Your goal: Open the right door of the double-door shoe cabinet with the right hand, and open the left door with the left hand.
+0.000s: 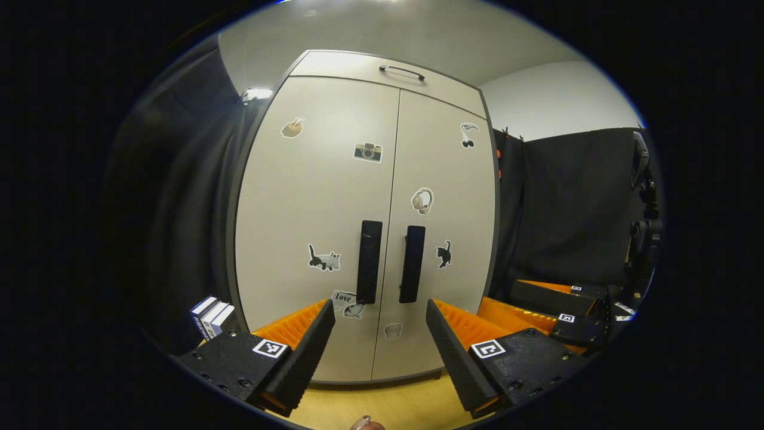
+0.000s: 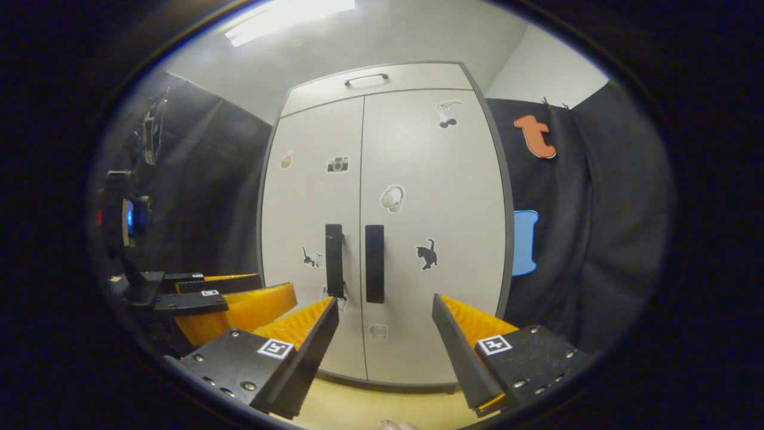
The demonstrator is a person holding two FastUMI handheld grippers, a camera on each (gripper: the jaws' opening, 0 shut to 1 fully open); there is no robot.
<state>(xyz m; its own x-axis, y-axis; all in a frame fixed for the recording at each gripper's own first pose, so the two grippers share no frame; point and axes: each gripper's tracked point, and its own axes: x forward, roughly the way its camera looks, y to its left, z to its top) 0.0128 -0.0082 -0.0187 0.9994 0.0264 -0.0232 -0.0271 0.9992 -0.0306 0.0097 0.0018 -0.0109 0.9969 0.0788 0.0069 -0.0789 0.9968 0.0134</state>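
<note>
In the left gripper view, the shoe cabinet (image 1: 364, 227) fills the centre of the frame, both doors shut. The left gripper (image 1: 379, 334) hangs at the bottom with its fingers wide apart and nothing between them, well short of the doors. It looks lined up on the seam, likely so it can go straight to the left door handle (image 1: 369, 261). That handle and the right door handle (image 1: 412, 263) are two dark upright bars flanking the seam, just below mid-frame. One slim handle (image 1: 401, 72) sits on the top panel. At the right edge the right gripper (image 1: 561, 310) shows farther off. A few boxes (image 1: 212, 316) stand at lower left, beside the cabinet.

In the right gripper view, the right gripper (image 2: 385, 337) at the bottom also has its fingers spread and empty, apart from the cabinet, seemingly set to approach the right door handle (image 2: 374, 263). The left gripper (image 2: 239, 304) shows at lower left. Count: two doors, two bar handles, two grippers, several stickers.
</note>
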